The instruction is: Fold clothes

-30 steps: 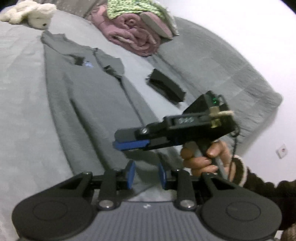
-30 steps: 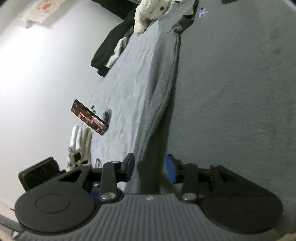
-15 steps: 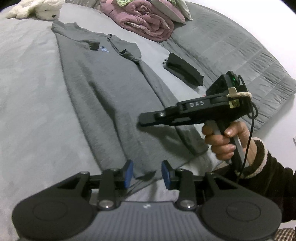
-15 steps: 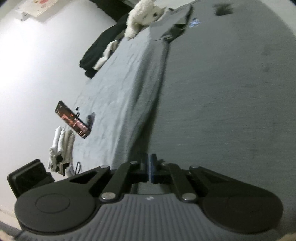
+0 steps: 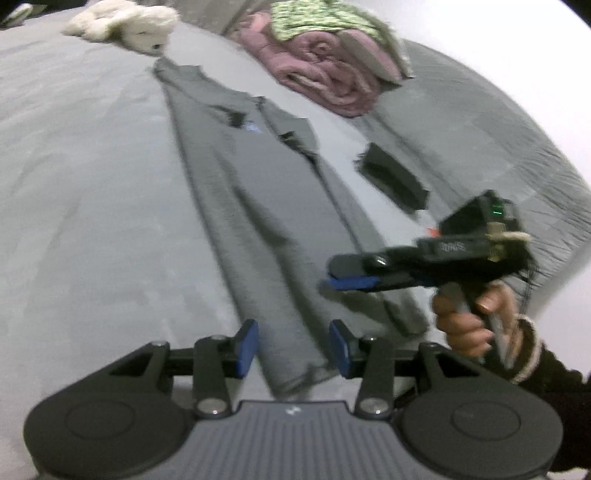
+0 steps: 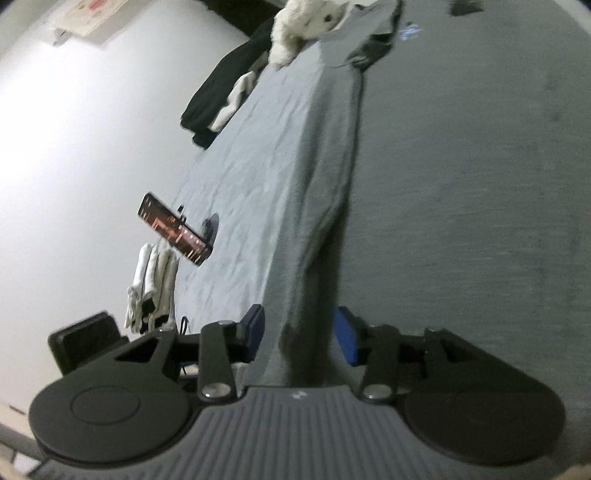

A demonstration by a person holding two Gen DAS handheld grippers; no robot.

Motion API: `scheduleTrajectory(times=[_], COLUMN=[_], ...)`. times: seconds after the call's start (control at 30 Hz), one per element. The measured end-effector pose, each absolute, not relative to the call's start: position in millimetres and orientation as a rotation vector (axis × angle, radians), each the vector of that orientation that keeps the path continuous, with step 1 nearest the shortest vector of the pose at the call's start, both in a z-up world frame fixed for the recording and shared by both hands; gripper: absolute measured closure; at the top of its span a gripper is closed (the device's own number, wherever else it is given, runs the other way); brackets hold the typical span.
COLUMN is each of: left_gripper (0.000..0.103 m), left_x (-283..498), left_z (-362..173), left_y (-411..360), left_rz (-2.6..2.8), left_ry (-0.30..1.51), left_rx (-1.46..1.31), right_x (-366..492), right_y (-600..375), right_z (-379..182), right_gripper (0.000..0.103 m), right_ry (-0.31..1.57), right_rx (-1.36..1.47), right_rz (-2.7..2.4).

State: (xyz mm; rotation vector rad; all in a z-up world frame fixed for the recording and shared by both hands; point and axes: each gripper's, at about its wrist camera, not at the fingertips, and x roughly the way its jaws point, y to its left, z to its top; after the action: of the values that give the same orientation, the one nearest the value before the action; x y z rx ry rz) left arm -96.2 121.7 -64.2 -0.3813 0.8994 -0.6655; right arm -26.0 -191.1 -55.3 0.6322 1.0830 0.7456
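The grey garment [image 5: 258, 229] lies folded lengthwise into a long strip on the grey bed [image 5: 81, 206], running from about 11 o'clock near the collar down to 6 o'clock, where its hem sits between the fingers of my left gripper [image 5: 292, 349]. That gripper's jaws have just been opening; the blue pads stand apart on either side of the hem and I cannot see them pressing the cloth. My right gripper [image 5: 341, 275] shows at 3 o'clock in the left view, held in my right hand [image 5: 467, 321], hovering above the strip's right edge. From its own camera, the right gripper [image 6: 300, 338] has also just been opening, its pads spread with a fold of the garment [image 6: 325, 192] rising between them, not pinched. Outward from the garment: a white plush toy [image 5: 125, 22] at 11 o'clock, a pink rolled blanket [image 5: 325, 81] at 1 o'clock, a small black item [image 5: 391, 181] at 2 o'clock. In the right view, a phone [image 6: 173, 229] stands at 9 o'clock on the bed's edge.
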Motion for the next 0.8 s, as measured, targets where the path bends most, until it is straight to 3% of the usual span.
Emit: scheduleTrajectory(times=[0.03,0.1,0.13,0.17,0.43,0.67,0.7,0.73,0.77,0.8], left_gripper=[0.059,0.060,0.060,0.060,0.065,0.068,0.086,0.097,0.097,0.097], left_x=[-93.0,-88.3,-86.8,-86.5,-85.6,-83.0,-83.3,-83.7,-84.3,-86.0], left_z=[-66.0,-69.5,-70.9,-71.4,-75.1,-81.8,-81.9,-81.6,-81.4,-79.1], left_y=[120.7,119.4,118.6,117.3,117.4,110.7,108.6,107.1,106.9,108.4], left_rz=[-0.646,-0.624,-0.620,-0.624,-0.638,-0.676,-0.676,-0.670,-0.662,-0.663], left_ry=[0.910,0.931,0.939,0.942,0.966,1.014,1.018,1.024,1.025,1.013], left_rx=[-0.380,-0.384,-0.386,-0.383,-0.394,-0.449,-0.437,-0.424,-0.412,-0.408], right_x=[-27.3,-32.2,-34.0,-35.6,-34.6,-40.7,-42.2,-44.0,-45.3,-46.6], right_y=[-186.4,-177.1,-174.7,-175.8,-216.4,-208.3,-203.3,-199.4,-197.3,-195.5], right_z=[-55.0,-55.7,-56.0,-56.0,-65.2,-68.9,-69.9,-69.6,-68.2,-66.6], right_gripper=[0.058,0.077,0.094,0.096,0.096,0.070,0.070,0.075,0.091,0.093], right_ry=[1.086,1.091,1.094,1.091,1.113,1.158,1.166,1.167,1.166,1.164], right_rx=[0.608,0.538,0.503,0.479,0.560,0.672,0.655,0.631,0.624,0.620], right_rz=[0.756,0.760,0.755,0.744,0.675,0.780,0.789,0.790,0.792,0.793])
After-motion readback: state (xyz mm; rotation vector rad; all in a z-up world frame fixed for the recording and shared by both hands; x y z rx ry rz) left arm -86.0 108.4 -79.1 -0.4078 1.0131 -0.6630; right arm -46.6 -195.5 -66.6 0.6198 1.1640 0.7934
